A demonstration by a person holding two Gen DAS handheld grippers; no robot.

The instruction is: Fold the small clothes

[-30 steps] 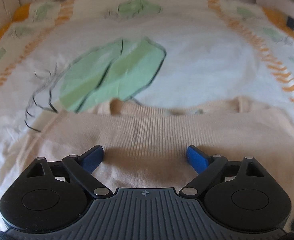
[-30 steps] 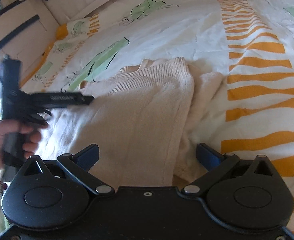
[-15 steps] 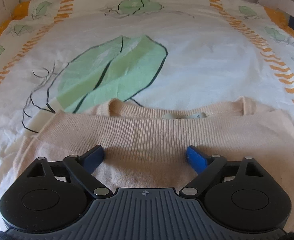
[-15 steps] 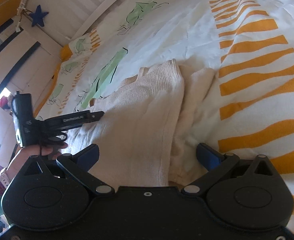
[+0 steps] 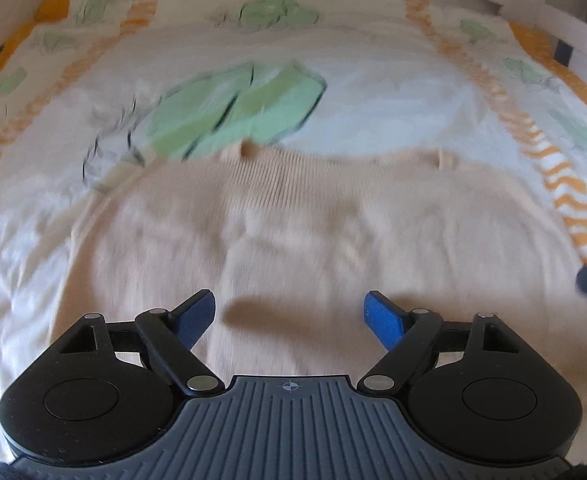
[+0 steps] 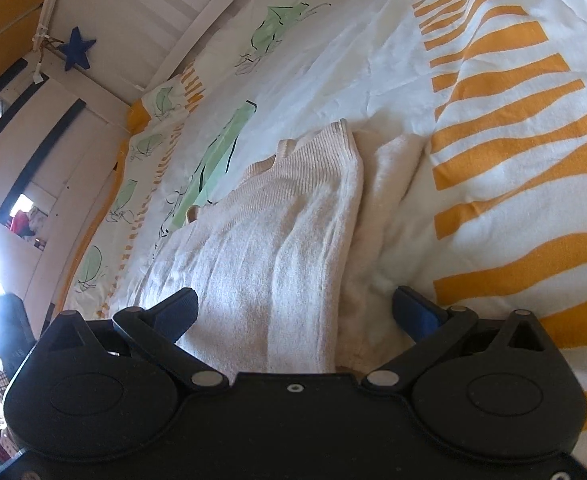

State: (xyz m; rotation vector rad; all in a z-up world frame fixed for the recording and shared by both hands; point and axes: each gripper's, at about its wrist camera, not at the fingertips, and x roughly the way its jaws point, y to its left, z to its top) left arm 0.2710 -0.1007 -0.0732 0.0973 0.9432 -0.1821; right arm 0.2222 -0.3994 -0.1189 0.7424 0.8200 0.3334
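Jaws: left gripper (image 5: 289,312) spread, narrowed slightly just now, nothing between | right gripper (image 6: 293,308) spread, empty | Pose: both tilted down over sweater (image 5: 313,224) | Sweater: frame centre, flat on bedspread (image 5: 373,92).

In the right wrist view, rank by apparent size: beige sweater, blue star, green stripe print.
1. beige sweater, by far the largest, though nearest the camera
2. green stripe print
3. blue star, smallest, also farthest

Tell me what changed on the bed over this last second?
The left tongs narrowed slightly, nothing between them, and drew back, showing more of the beige sweater. The right tongs rolled, tilting their view. Nothing was gripped; the sweater stays flat on the bedspread.
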